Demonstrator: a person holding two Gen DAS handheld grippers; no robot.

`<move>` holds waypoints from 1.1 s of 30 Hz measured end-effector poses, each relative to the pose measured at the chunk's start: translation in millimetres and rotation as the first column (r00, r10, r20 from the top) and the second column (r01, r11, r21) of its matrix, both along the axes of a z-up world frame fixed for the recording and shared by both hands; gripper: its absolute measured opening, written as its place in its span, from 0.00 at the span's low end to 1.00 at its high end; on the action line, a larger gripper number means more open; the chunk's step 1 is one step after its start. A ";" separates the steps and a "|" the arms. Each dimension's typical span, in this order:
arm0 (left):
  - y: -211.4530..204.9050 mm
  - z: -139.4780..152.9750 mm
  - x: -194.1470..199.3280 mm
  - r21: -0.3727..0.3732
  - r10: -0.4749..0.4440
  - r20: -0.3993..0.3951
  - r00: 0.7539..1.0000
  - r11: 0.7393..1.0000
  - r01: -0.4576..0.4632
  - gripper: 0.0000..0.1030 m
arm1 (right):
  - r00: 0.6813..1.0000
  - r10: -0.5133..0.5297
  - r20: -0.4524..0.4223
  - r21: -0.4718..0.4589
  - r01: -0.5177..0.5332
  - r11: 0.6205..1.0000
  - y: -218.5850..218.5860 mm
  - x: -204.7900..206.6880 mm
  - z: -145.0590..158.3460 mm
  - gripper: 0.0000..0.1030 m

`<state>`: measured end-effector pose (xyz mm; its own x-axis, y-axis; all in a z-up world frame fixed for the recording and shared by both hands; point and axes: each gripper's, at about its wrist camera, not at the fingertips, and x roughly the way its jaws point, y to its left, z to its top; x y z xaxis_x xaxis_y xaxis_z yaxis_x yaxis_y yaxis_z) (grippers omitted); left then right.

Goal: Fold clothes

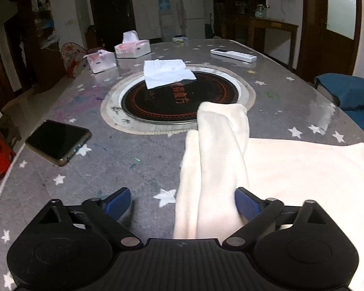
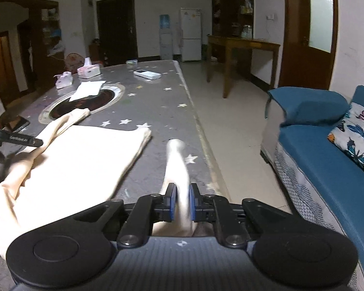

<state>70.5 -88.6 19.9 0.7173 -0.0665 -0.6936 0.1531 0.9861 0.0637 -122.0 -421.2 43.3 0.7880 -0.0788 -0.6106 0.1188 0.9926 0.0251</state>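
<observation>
Cream cloth fills the space nearest me: my right tool [image 2: 182, 202] is clamped narrow on one sleeve [image 2: 176, 162] of the cream garment [image 2: 85, 160], near the right edge of the desk [image 2: 157, 97]. My left tool [image 1: 182, 200] stands wide, its blue pads apart, with the other sleeve [image 1: 216, 160] lying loose between them, ungripped. The garment's body lies flat on the grey, star-printed desk. Farther out lies a dark phone [image 1: 58, 141], then a round black hotplate [image 1: 179, 97] with a folded white cloth [image 1: 166, 72] on its rim, then two tissue boxes [image 1: 132, 47] and a white remote [image 1: 233, 54].
</observation>
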 end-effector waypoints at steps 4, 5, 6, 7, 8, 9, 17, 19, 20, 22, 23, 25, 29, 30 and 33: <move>1.9 1.4 -3.0 -0.055 -0.046 -0.002 0.999 0.997 0.046 0.63 | 0.999 -0.008 0.032 -0.027 0.009 1.000 2.8 -2.9 5.9 0.14; 1.6 2.0 -4.2 -0.066 -0.062 0.000 0.998 0.996 0.062 0.49 | 0.999 0.001 0.039 -0.027 0.001 1.000 4.9 -3.2 7.4 0.14; 1.3 2.5 -5.3 -0.077 -0.077 0.002 0.997 0.994 0.077 0.41 | 0.999 0.009 0.047 -0.027 -0.008 1.000 7.0 -3.4 8.8 0.15; 0.4 2.9 -6.4 -0.086 -0.085 0.005 0.996 0.993 0.085 0.31 | 0.998 0.026 0.050 -0.024 -0.025 0.999 11.0 -2.4 9.3 0.16; -0.6 3.4 -7.7 -0.087 -0.090 0.010 0.996 0.992 0.090 0.22 | 0.998 0.047 0.048 -0.019 -0.046 0.999 16.2 0.4 8.8 0.18; -1.2 4.0 -9.5 -0.083 -0.092 0.020 0.996 0.992 0.094 0.20 | 0.997 0.068 0.047 -0.014 -0.067 0.998 21.5 3.3 8.2 0.18; 22.0 7.3 -18.7 -0.083 -0.020 0.041 0.999 0.996 0.023 0.12 | 0.967 0.251 -0.038 0.021 -0.250 0.968 69.3 42.4 -17.4 0.19; 31.7 8.6 -21.0 -0.080 0.004 0.048 0.999 0.997 0.000 0.09 | 0.963 0.266 -0.054 0.007 -0.266 0.964 78.2 58.1 -23.5 0.19; 36.4 9.1 -21.5 -0.074 0.020 0.048 0.999 0.997 -0.017 0.06 | 0.960 0.272 -0.062 0.000 -0.273 0.962 82.5 66.1 -26.4 0.19; 47.0 7.8 -21.4 -0.060 0.052 0.041 0.998 0.997 -0.049 0.06 | 0.955 0.285 -0.079 -0.003 -0.286 0.958 88.5 82.9 -31.5 0.19; 53.4 6.2 -20.0 -0.062 0.067 0.025 0.997 0.996 -0.065 0.06 | 0.954 0.287 -0.083 -0.004 -0.289 0.957 90.6 88.2 -33.8 0.19; 65.1 4.5 -17.6 -0.079 0.082 0.003 0.997 0.994 -0.082 0.06 | 0.951 0.299 -0.078 -0.020 -0.301 0.953 96.0 100.8 -36.3 0.19; 69.3 14.8 -11.7 -0.110 0.074 0.016 0.997 0.991 -0.071 0.12 | 0.948 0.308 -0.081 -0.043 -0.313 0.949 103.3 119.3 -36.2 0.19; 65.2 18.7 -7.8 -0.108 0.063 0.023 0.998 0.992 -0.060 0.18 | 0.947 0.309 -0.083 -0.043 -0.313 0.949 103.6 122.3 -36.3 0.19; 48.0 25.1 8.9 -0.096 0.034 0.042 0.999 0.995 -0.030 0.39 | 0.947 0.309 -0.085 -0.040 -0.313 0.949 103.6 128.0 -36.1 0.19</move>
<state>79.4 -40.6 45.0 0.7497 -0.1072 -0.6530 0.1205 0.9924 -0.0245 6.0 -317.7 7.2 0.7293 0.1292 -0.6719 -0.1965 0.9802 -0.0248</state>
